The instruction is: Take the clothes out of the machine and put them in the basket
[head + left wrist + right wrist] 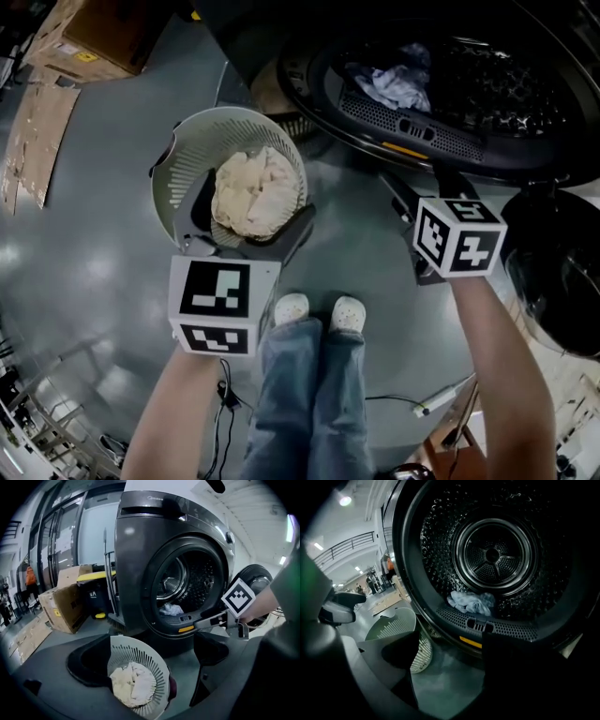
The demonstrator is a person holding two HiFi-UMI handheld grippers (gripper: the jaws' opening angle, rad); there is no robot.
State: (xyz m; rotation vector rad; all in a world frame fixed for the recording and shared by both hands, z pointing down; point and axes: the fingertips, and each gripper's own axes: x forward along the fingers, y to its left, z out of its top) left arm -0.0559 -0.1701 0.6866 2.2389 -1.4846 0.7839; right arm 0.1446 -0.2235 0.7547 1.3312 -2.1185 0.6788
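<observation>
Right gripper (pixel 445 641), wide and empty, nearer (left gripper (pixel 248 214) likewise agape, over white slatted plastic basket (pixel 234 117)) to crumpled pale-blue cloth (pixel 471 603) straight ahead.

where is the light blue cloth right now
In the head view's upper right, the light blue cloth lies inside the machine's drum, just behind the door opening's lower rim, right of the basket.

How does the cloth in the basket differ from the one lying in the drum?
The basket cloth is cream; the drum cloth is pale blue-white. The basket cloth lies in the white basket on the floor; the drum cloth lies at the front of the drum. The basket cloth looks bulkier. Both are crumpled heaps.
</observation>
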